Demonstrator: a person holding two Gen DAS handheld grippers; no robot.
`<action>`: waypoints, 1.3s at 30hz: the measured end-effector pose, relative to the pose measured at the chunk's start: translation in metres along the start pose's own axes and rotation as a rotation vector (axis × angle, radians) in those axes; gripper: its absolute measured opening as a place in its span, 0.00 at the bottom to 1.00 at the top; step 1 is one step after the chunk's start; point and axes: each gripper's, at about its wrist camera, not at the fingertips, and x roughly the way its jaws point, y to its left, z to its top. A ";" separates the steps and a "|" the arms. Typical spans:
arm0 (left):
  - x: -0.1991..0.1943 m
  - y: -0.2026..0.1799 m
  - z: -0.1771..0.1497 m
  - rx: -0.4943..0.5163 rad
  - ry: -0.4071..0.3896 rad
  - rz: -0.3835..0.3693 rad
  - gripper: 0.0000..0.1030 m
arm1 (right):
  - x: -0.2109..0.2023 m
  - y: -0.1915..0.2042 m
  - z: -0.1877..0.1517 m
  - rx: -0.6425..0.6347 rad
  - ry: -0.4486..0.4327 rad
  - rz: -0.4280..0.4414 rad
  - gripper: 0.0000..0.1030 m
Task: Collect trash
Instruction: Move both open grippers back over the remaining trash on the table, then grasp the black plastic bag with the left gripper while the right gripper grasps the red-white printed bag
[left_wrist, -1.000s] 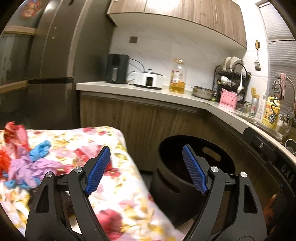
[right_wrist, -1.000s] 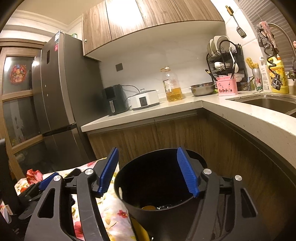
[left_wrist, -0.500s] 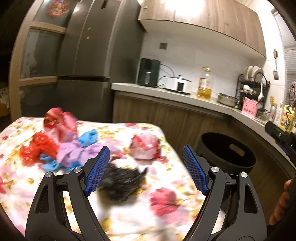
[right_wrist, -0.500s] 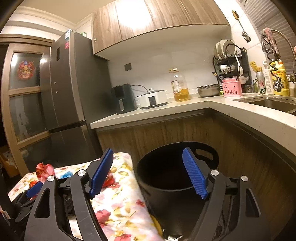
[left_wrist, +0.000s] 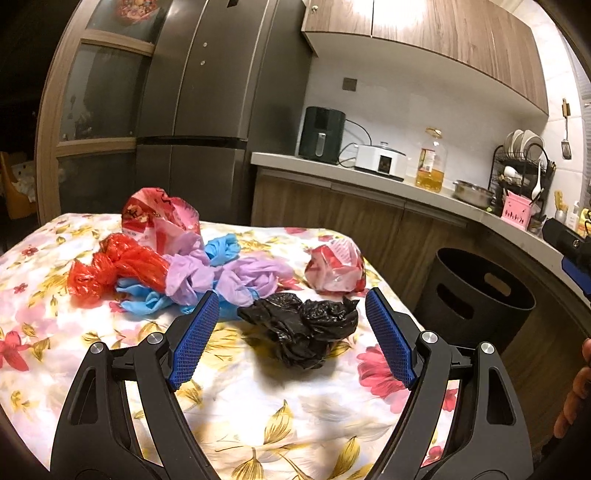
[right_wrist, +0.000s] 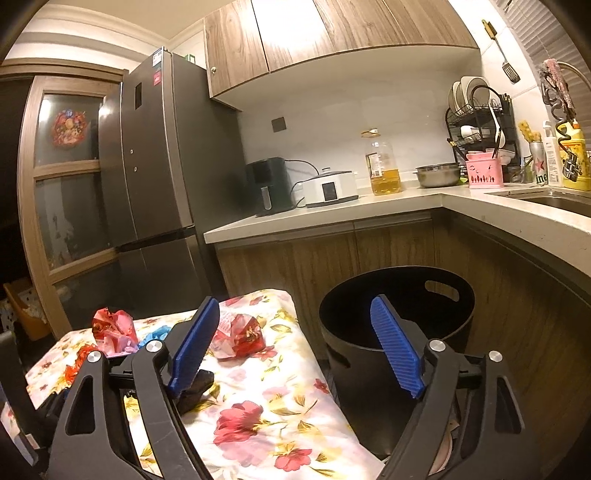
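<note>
A home kitchen. A tall dark refrigerator (right_wrist: 155, 177) stands beside a pale L-shaped desk (right_wrist: 332, 214) with wood-grain cabinets (right_wrist: 332, 33) above and below. On it sit an air fryer (right_wrist: 267, 186), a rice cooker (right_wrist: 330, 188), a bottle of cooking oil (right_wrist: 384, 168), and a dish rack (right_wrist: 478, 122) near the sink (right_wrist: 554, 197).

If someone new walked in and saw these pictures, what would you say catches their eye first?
Probably the bright heap of crumpled red, purple and blue plastic bags on the floral tablecloth, with a black crumpled bag lying just ahead of the open left gripper. Next, the black bin on the floor beside the table, below the counter, in front of the open right gripper.
</note>
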 end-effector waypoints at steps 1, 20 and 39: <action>0.003 -0.001 0.000 0.001 0.005 -0.005 0.77 | 0.000 0.000 0.000 0.001 -0.001 0.002 0.80; 0.063 -0.001 -0.011 -0.015 0.173 -0.039 0.48 | 0.025 0.012 -0.012 -0.030 0.036 0.021 0.83; 0.038 0.012 -0.005 -0.038 0.117 -0.087 0.13 | 0.067 0.036 -0.023 -0.059 0.105 0.041 0.83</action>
